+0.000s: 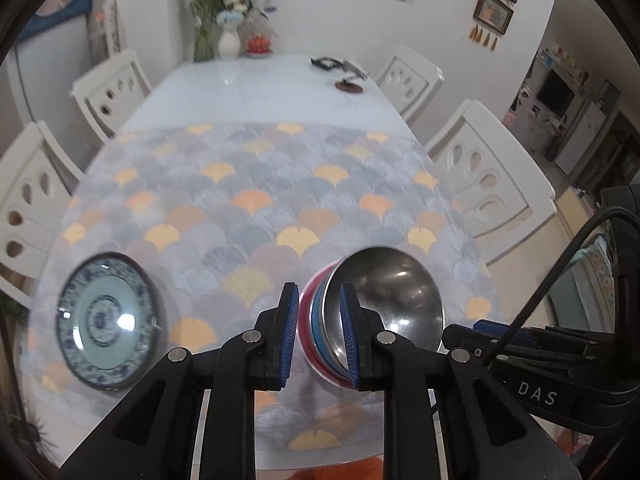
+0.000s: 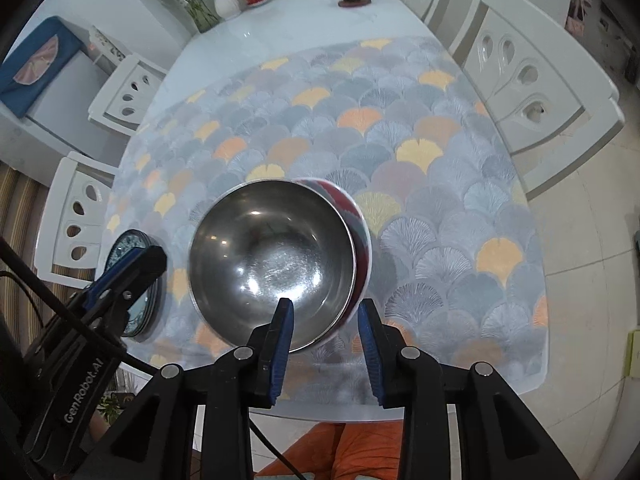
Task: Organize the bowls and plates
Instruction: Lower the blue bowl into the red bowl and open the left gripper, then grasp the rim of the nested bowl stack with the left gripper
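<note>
steel bowl [image 1: 394, 300] tilted, left tongs [image 1: 319, 332] clamping its rim

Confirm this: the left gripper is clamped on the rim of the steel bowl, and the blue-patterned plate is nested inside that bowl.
Wrong on the plate. The left gripper does clamp the steel bowl at its rim, but the left wrist view shows the blue-patterned plate lying apart on the tablecloth, to the bowl's left.

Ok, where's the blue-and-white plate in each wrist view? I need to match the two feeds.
Left wrist: blue-and-white plate sits lower left on the patterned tablecloth, left of the left gripper.
Right wrist: plate at the left edge, mostly hidden behind the left gripper's black body; only a rim sliver shows.
Shared landmark: the steel bowl with its striped outside.
</note>
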Demonstrator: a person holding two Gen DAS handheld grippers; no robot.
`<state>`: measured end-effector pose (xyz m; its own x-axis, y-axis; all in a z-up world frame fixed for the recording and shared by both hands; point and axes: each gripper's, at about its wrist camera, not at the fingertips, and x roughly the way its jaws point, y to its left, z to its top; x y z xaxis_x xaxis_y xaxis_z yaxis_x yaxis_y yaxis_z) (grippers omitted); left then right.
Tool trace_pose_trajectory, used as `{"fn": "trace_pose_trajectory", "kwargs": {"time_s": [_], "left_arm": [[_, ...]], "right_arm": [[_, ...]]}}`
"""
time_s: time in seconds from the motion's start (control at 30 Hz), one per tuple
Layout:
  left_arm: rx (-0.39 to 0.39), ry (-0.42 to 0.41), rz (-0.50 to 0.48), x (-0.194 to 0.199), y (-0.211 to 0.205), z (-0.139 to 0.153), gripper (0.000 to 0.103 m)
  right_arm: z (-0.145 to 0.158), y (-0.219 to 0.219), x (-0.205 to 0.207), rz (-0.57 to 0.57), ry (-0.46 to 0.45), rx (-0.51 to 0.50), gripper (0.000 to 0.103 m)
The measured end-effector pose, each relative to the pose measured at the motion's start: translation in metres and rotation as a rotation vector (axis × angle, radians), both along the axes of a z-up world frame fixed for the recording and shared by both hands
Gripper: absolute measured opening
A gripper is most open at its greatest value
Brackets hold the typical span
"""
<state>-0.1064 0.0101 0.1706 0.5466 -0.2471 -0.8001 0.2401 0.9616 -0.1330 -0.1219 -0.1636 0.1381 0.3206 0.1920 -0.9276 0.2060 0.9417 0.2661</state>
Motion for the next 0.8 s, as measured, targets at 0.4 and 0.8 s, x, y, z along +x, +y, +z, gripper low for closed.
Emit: {"fn": "trace_pose_trajectory", "kwargs": {"time_s": [0.4,0.8], "left_arm": [[0.039,-0.103,0.030,-0.029,0.002,0.035,0.019],[-0.036,-0.022,0.039,-0.029,0.013,0.010,0.064]], "right_arm": [[0.026,0.007,-0.018,0.026,-0.066,-0.009,0.043],[0.044,0.002,-0.033,0.008,-0.158,-0.020,0.080]]}}
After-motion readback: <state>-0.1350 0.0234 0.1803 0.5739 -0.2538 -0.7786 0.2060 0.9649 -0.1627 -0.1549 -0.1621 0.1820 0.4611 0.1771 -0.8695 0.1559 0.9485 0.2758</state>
